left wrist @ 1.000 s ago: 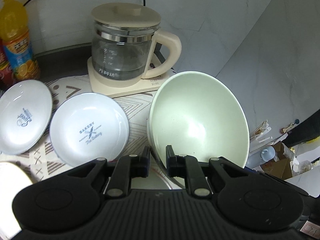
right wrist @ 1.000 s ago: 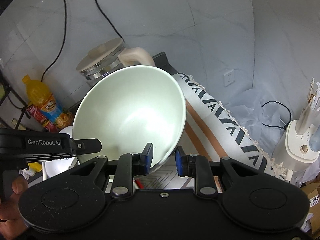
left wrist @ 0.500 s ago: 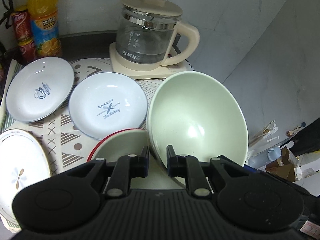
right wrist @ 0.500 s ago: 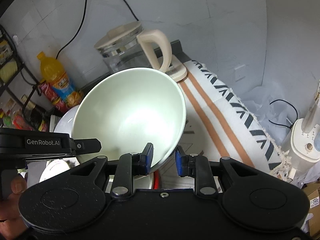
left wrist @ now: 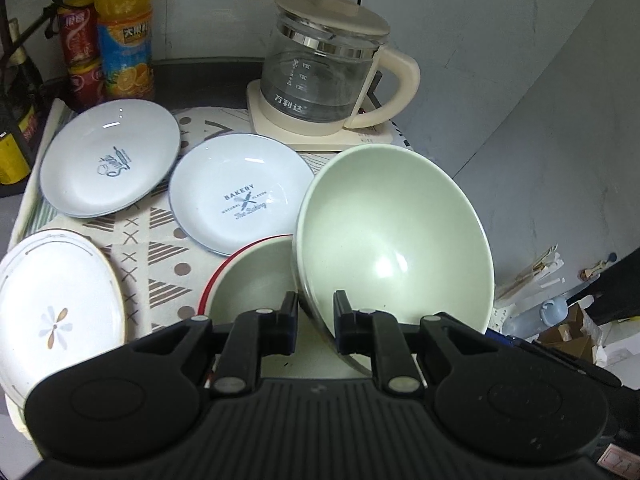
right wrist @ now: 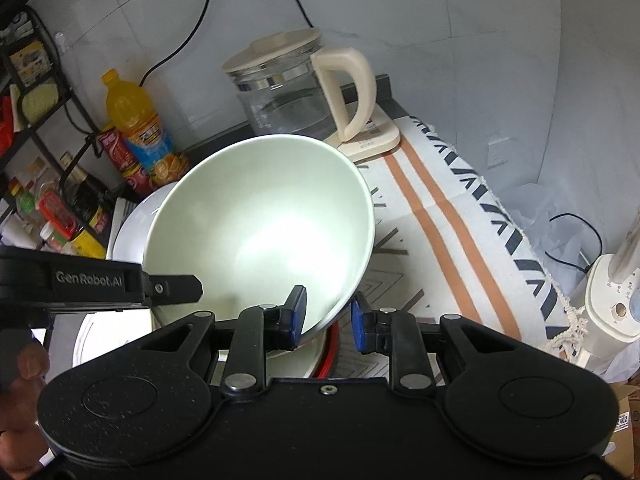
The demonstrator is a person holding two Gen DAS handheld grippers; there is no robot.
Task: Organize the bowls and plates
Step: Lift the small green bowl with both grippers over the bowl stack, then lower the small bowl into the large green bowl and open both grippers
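Observation:
A large pale green bowl (left wrist: 394,240) is held tilted above the table by both grippers. My left gripper (left wrist: 316,316) is shut on its near rim. My right gripper (right wrist: 327,316) is shut on the rim of the same bowl (right wrist: 260,224) from the other side. Below it sits a red-rimmed green bowl (left wrist: 252,276). Two white plates with blue print (left wrist: 242,196) (left wrist: 110,162) and an oval flower plate (left wrist: 56,308) lie on the patterned cloth to the left.
A glass kettle (left wrist: 324,68) on its cream base stands at the back. An orange juice bottle (left wrist: 126,32) and red cans (left wrist: 78,40) stand at the back left. A shelf rack (right wrist: 36,128) is at the left. A striped cloth (right wrist: 452,216) covers the table's right side.
Both grippers have lowered and drawn back with the green bowl. The red-rimmed bowl and the oval plate have come into the left wrist view.

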